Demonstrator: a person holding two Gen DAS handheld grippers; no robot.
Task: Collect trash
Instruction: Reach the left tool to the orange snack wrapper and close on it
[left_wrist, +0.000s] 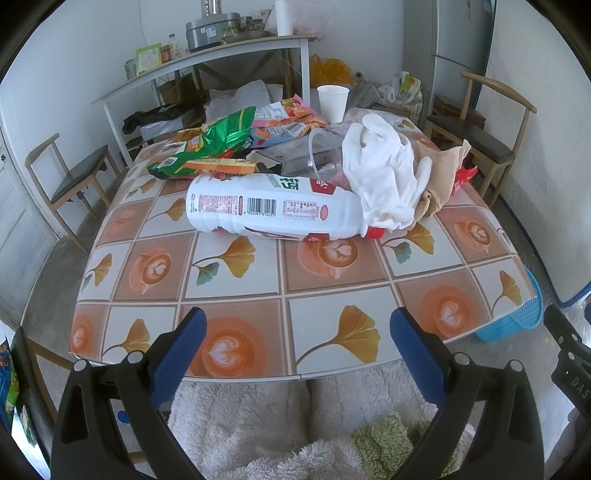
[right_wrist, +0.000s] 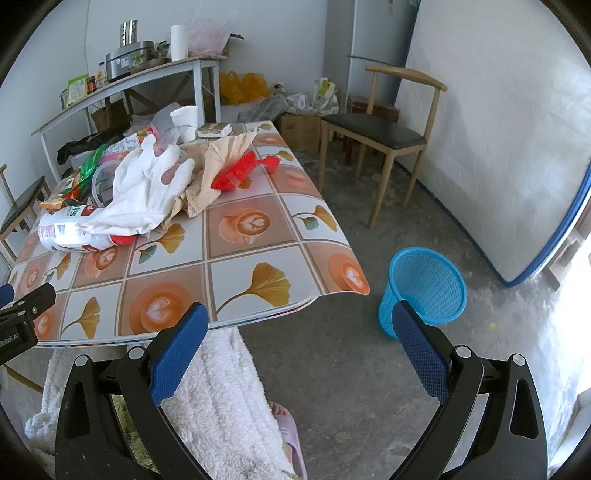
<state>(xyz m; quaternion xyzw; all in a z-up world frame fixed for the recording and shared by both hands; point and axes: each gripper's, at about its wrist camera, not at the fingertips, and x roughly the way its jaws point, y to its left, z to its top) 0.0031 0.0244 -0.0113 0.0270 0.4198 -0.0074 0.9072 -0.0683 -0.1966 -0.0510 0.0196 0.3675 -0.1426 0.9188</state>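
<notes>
Floor basket (right_wrist: 424, 288) whole only rightward

Both views bright, soft daylight, prob. from an opening far right of the right claw (right_wrist: 298, 336), where the floor (right_wrist: 369, 229) blows out white. Shadows faint. Heavy fisheye bend + black vignette at corners. Slight blur toward edges; centre sharp above the left claw (left_wrist: 297, 339).
</notes>
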